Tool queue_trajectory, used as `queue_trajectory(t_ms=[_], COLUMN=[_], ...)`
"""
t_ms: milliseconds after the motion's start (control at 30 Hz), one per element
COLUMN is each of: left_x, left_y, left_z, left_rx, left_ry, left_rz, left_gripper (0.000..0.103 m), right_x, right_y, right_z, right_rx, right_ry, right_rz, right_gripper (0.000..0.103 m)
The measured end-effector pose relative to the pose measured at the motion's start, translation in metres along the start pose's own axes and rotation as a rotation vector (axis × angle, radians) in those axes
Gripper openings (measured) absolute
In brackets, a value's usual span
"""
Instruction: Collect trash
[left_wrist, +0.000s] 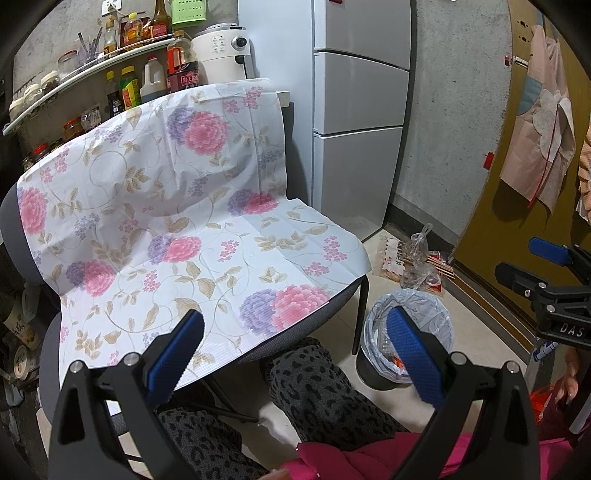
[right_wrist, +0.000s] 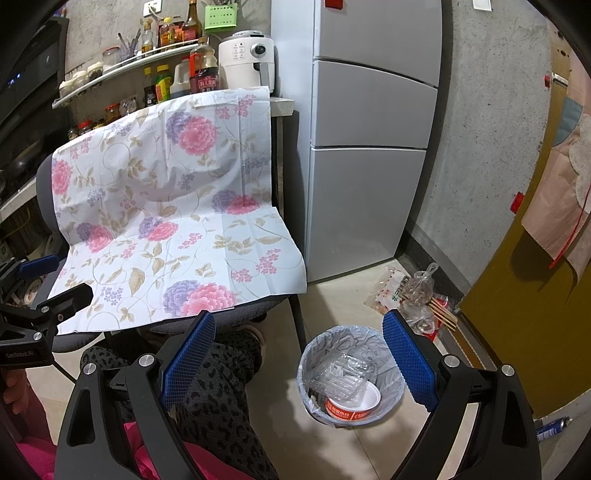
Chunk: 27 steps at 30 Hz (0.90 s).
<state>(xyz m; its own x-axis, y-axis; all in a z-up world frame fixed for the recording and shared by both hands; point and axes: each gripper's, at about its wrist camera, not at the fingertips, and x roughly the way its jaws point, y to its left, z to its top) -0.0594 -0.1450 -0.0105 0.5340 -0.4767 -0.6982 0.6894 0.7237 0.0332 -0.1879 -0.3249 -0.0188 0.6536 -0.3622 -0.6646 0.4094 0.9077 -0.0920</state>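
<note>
A small bin lined with a pale bag stands on the floor right of the chair; it holds a clear plastic clamshell and a red-and-white paper bowl. The bin also shows in the left wrist view. Loose trash lies on the floor by the wall: plastic bags, a snack wrapper and wooden skewers; it shows in the left wrist view too. My left gripper is open and empty above the chair's front edge. My right gripper is open and empty above the bin.
A chair draped with a floral sheet fills the left. A grey fridge stands behind the bin. A brown door is at the right. Shelves with bottles and an air fryer are at the back. The person's legs are below.
</note>
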Motion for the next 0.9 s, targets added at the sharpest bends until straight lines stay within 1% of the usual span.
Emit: queue_trajectory(t_ms=[467, 700, 800, 900], left_x=[0.0, 0.0, 0.007, 0.02], left_y=[0.0, 0.002, 0.007, 0.025], left_z=[0.0, 0.0, -0.002, -0.008], left_rx=[-0.003, 0.0, -0.024, -0.072], left_ry=[-0.001, -0.015, 0.001, 0.033], left_rz=[0.004, 0.028, 0.039, 0.045], left_gripper=[0.096, 0.096, 0.096, 0.096], right_x=[0.0, 0.001, 0.005, 0.018], right_y=[-0.001, -0.001, 0.001, 0.007], right_z=[0.001, 0.001, 0.001, 0.003], right_rx=[0.0, 0.0, 0.002, -0.001], right_ry=[0.0, 0.003, 0.013, 0.033], right_rz=[0.001, 0.002, 0.003, 0.02], right_gripper=[0.091, 0.091, 0.091, 0.091])
